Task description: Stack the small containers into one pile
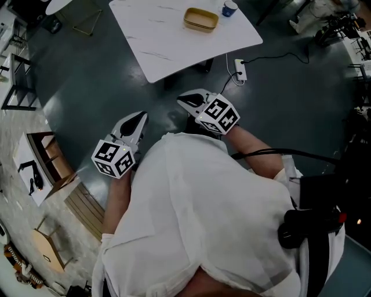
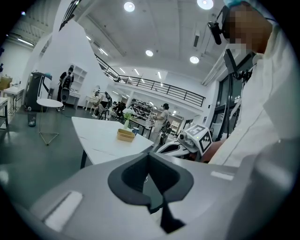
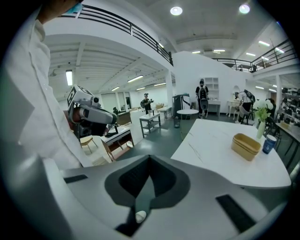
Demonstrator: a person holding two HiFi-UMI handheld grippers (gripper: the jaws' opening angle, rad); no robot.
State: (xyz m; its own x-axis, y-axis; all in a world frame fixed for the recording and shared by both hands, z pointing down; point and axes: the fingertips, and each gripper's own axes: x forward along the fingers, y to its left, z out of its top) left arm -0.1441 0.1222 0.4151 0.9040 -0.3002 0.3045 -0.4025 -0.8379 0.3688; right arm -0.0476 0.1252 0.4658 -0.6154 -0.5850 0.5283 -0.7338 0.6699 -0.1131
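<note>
Noted left gripper (image 1: 137, 119) and right gripper (image 1: 188, 102) drawn in just ahead of the torso (image 1: 203, 203), over bare floor and well apart from the white table (image 1: 168, 52). Read both claws as clenched on nothing: pads pressed together in each gripper view, with no object between. Judged as a rest or carrying posture, not a working one, since neither claw is near anything to grasp.

Found the task's thing, the tan containers (image 1: 201, 19), on the far part of the table top, just beside a blue cup (image 1: 229, 8) and not touching it. Seen nested upright, one inside another, as 1 pile. Probably left that way because stacking looks finished, or close to it.

Counts:
- 2 grippers, both empty.
- 1 pile of containers; 2 layers readable from the seam in the right gripper view, more cannot be ruled out.
- Searched the table top for loose containers; found 0.
- 1 blue cup, outside the pile.
- 1 power strip (image 1: 240, 69) on the floor by the table's near corner, with 1 black cable (image 1: 272, 58) trailing off to the right.
</note>
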